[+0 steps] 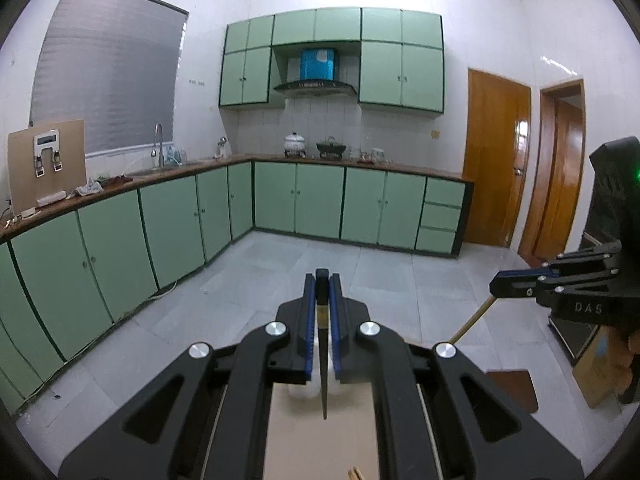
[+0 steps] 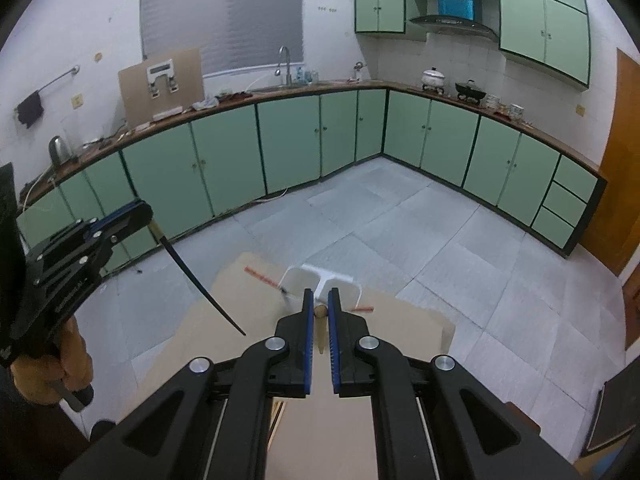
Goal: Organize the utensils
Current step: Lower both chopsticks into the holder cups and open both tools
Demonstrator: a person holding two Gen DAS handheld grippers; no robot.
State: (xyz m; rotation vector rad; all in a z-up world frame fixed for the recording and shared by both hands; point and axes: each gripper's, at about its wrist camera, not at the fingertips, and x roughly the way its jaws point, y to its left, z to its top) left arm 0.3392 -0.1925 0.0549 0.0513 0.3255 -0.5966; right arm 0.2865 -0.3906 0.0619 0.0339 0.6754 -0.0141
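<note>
The left gripper (image 1: 322,280) is clamping a black chopstick (image 1: 324,364) between its blue-lined fingers (image 1: 308,320), the stick's blunt top poking out just past the fingertips and its thin point hanging down over the tan cardboard sheet (image 1: 320,436). From the right wrist view, the same chopstick is showing as a long dark curve slanting down from that gripper toward the cardboard, its tip hovering above the sheet rather than resting on it. The right gripper (image 2: 319,300) is pinching a light wooden chopstick (image 2: 320,334) with its jaws drawn narrow around it, the rounded end sitting between the fingertips; in the left wrist view the pale stick is angling down and to the left out of that gripper. Just beyond the right gripper's tips, a white two-compartment utensil holder (image 2: 320,278) is standing on the cardboard, and red chopsticks (image 2: 262,276) are lying beside it, one on its left and one sticking out at its right. The cardboard is lying over a grey tiled floor (image 2: 420,240), with green kitchen cabinets (image 2: 224,168) running along the walls well behind.
</note>
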